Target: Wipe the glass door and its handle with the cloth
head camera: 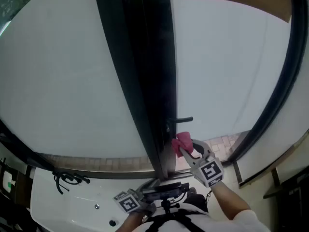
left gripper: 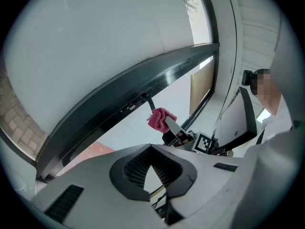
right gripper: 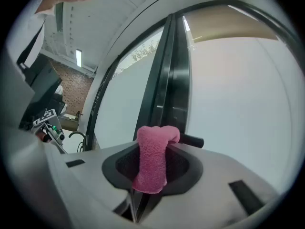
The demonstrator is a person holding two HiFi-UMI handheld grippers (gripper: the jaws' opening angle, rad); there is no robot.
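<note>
The glass door (head camera: 227, 71) stands in a black frame (head camera: 140, 76), with a black lever handle (head camera: 181, 120) at its edge. My right gripper (head camera: 186, 148) is shut on a pink cloth (head camera: 182, 142), held just below the handle. In the right gripper view the cloth (right gripper: 153, 159) stands up between the jaws, and the handle (right gripper: 191, 140) pokes out right behind it. My left gripper (head camera: 140, 197) hangs low near my body, shut with nothing in it. From its view the cloth (left gripper: 160, 119) sits under the handle (left gripper: 148, 101).
A white ledge (head camera: 72, 202) with a black cable (head camera: 70, 179) lies at the lower left. Brick paving (head camera: 222, 141) shows through the glass. A second dark frame (head camera: 277, 91) curves down the right side. My sleeve (head camera: 236, 211) is at the bottom.
</note>
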